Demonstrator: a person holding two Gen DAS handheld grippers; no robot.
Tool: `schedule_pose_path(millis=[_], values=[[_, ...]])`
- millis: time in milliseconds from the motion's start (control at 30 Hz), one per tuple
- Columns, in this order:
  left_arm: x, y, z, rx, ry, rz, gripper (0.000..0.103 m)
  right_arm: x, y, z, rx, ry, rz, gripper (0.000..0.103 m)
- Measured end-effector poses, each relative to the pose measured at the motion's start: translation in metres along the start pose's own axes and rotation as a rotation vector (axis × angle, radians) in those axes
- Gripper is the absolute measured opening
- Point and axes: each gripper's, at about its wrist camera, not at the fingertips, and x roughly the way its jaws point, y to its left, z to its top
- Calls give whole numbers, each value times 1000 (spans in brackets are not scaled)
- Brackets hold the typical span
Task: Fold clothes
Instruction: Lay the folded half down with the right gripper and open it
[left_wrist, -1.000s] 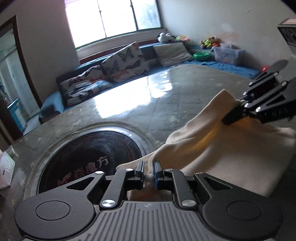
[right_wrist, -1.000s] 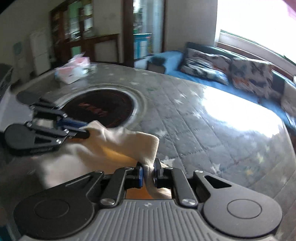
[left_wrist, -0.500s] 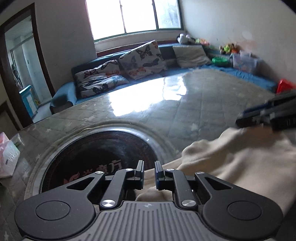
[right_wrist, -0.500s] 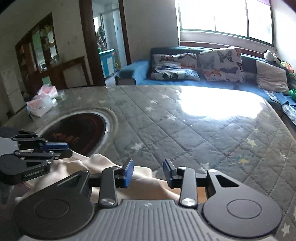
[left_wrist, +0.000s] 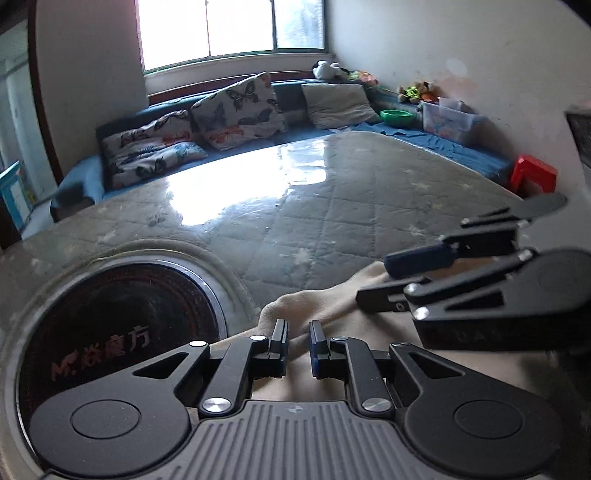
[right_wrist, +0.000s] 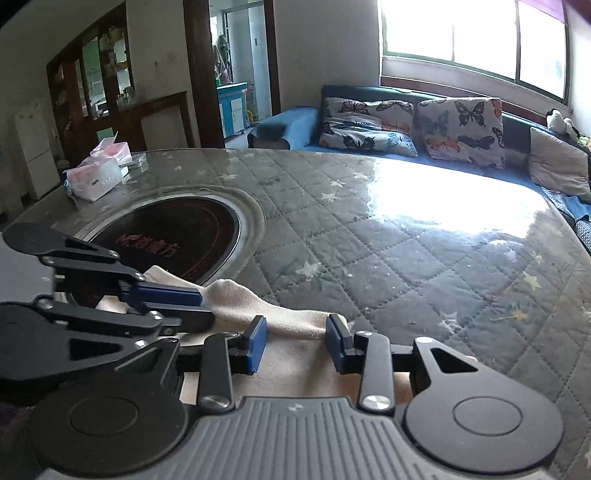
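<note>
A cream garment (left_wrist: 325, 302) lies bunched on the quilted table near the front edge; it also shows in the right wrist view (right_wrist: 284, 321). My left gripper (left_wrist: 297, 345) hovers just over its left part with the jaws slightly apart and nothing between them. My right gripper (right_wrist: 295, 341) is open wide above the cloth's right part, empty. Each gripper shows in the other's view: the right gripper (left_wrist: 376, 280) on the right, the left gripper (right_wrist: 207, 306) on the left, both over the cloth.
A round dark cooktop (left_wrist: 110, 332) is set into the table left of the cloth. Tissue packs (right_wrist: 96, 173) sit at the table's far left. A blue sofa with butterfly cushions (right_wrist: 406, 129) runs along the far side. A red stool (left_wrist: 533, 177) stands at right.
Both grippers have let go of the cloth, which dropped from a lifted fold onto the table. The right jaws opened wide; the left jaws opened a little.
</note>
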Motion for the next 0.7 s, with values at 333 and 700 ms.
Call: schedule_pose_path(millis=[333,700], values=[[4,2,3,-15,-5,15,16,-10,0,1,-8,-38,9,38],[7,3,1,-30,-9,51,38,-13,-15,-11,40,46,25,36]])
